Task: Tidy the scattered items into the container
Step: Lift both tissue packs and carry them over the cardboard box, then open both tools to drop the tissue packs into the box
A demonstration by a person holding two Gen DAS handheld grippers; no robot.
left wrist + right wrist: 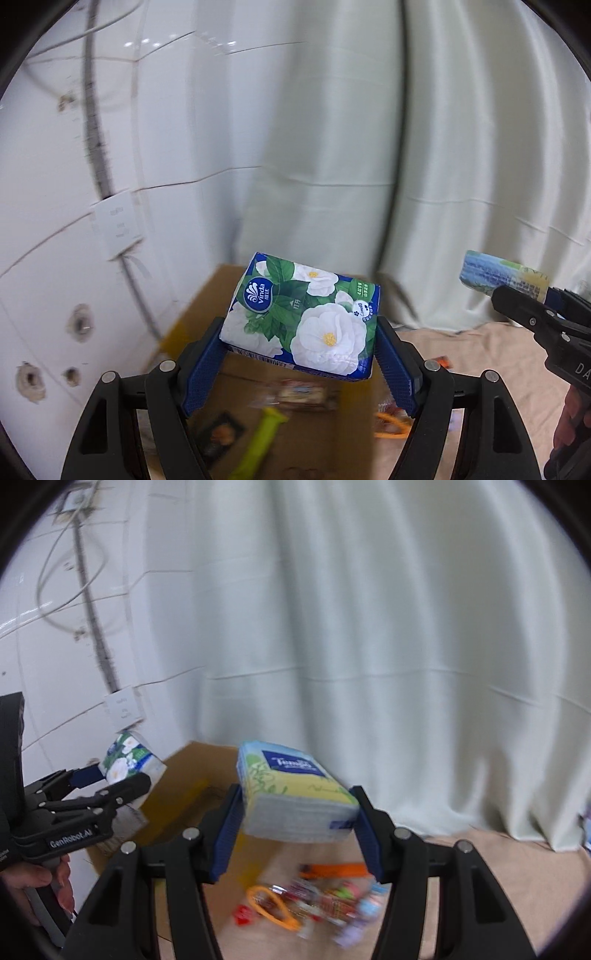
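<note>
My left gripper (300,354) is shut on a blue and green Vinda tissue pack (303,315) with white flowers, held above the open cardboard box (229,288). My right gripper (297,823) is shut on a yellow and blue Tempo tissue pack (291,790), held above the floor beside the box (184,771). Each gripper shows in the other view: the right one with its pack (502,275) at the right edge, the left one with its pack (129,760) at the left. Inside the box lie a green stick-shaped item (258,443) and small snack packets (303,395).
Scattered small items, among them an orange loop (269,904) and colourful packets (332,897), lie on the beige cloth floor (461,853) right of the box. A white curtain (369,646) hangs behind. A white tiled wall (55,221) with cables stands on the left.
</note>
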